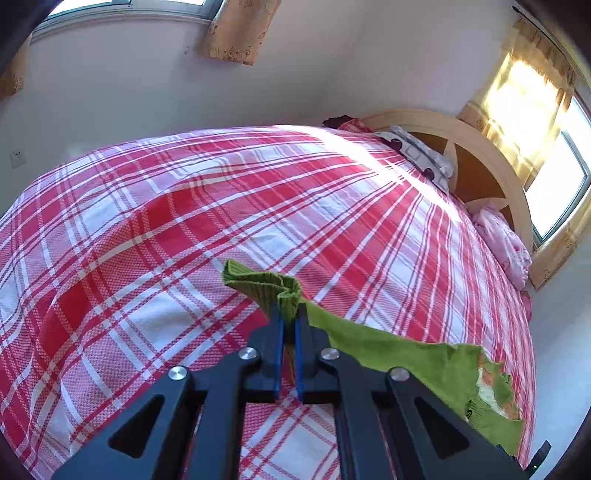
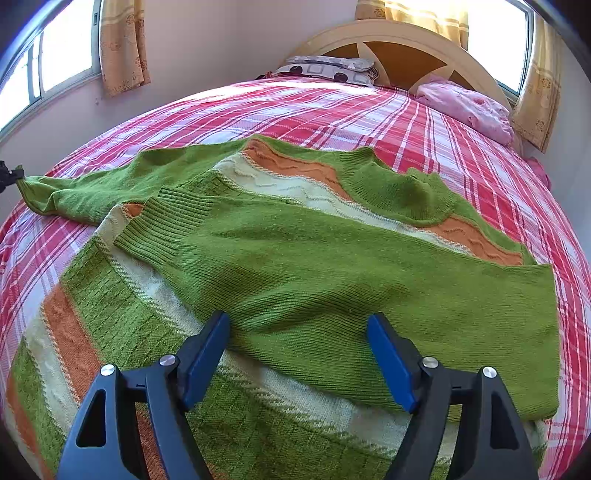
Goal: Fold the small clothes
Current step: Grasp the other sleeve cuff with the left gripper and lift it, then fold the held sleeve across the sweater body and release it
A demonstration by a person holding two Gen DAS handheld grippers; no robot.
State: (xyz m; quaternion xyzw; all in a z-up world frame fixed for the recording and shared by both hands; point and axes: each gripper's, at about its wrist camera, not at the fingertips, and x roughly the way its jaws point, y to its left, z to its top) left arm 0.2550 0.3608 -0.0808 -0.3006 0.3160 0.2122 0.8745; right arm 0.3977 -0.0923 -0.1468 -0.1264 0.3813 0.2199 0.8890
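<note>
Green sweater [image 2: 295, 258], bed [image 2: 332, 107]: near hem cut off. Left hand-held gripper [image 1: 290, 314] clamps sleeve cuff [image 1: 266, 282]; right hand-held gripper [image 2: 299, 328] agape, empty.

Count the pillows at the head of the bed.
2. A grey patterned pillow lies at the left of the headboard; a pink pillow lies at its right. A reddish bundle beyond the grey one may be another; it is too hidden to tell.

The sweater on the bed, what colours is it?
The sweater is mainly green, with orange and cream wavy bands; the right wrist view shows it best.
</note>
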